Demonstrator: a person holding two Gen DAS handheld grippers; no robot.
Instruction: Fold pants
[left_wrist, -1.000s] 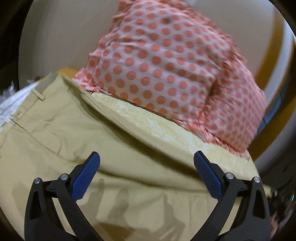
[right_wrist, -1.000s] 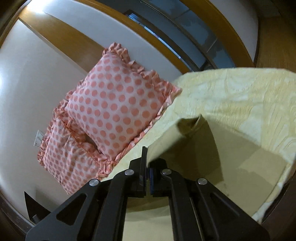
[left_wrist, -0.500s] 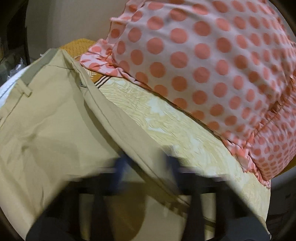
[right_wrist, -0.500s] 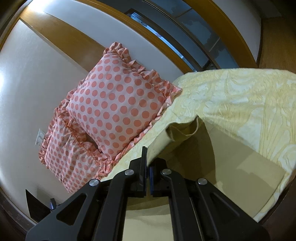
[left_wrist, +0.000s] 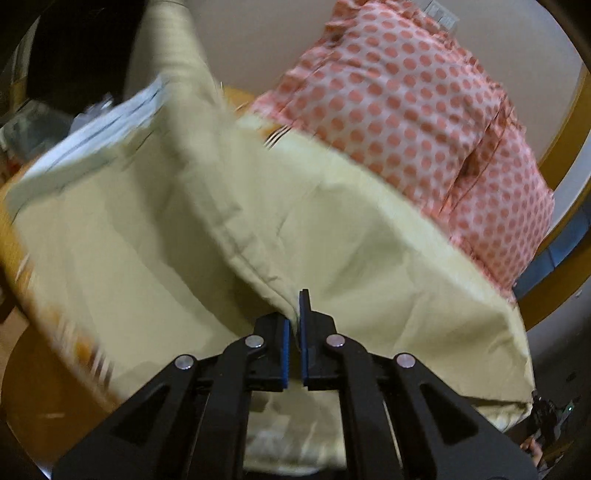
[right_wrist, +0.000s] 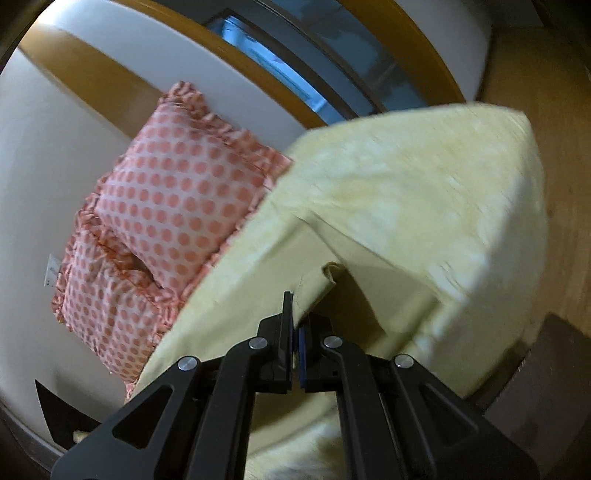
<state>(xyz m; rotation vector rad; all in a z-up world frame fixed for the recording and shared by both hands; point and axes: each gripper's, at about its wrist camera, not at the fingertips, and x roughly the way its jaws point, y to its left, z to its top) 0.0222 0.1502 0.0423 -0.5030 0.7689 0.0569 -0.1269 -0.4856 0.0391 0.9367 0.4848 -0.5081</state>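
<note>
The beige pants (left_wrist: 155, 236) are lifted off the yellow bedspread (right_wrist: 424, 192). My left gripper (left_wrist: 294, 321) is shut on a seamed edge of the pants, and the fabric slopes away from it up to the far left. My right gripper (right_wrist: 295, 325) is shut on another part of the pants (right_wrist: 314, 288) near a folded hem. The cloth hangs between the jaws and hides the bed below.
Two pink polka-dot pillows (left_wrist: 424, 122) lean on the wall at the bed's head, also in the right wrist view (right_wrist: 173, 199). A white striped cloth (left_wrist: 92, 133) lies far left. A wooden frame and window (right_wrist: 295, 74) are behind. Wooden floor (right_wrist: 561, 184) lies right of the bed.
My left gripper was open above the pants, then closed on their edge and lifted it. My right gripper stayed shut on the pants and raised them; both views are motion blurred.
</note>
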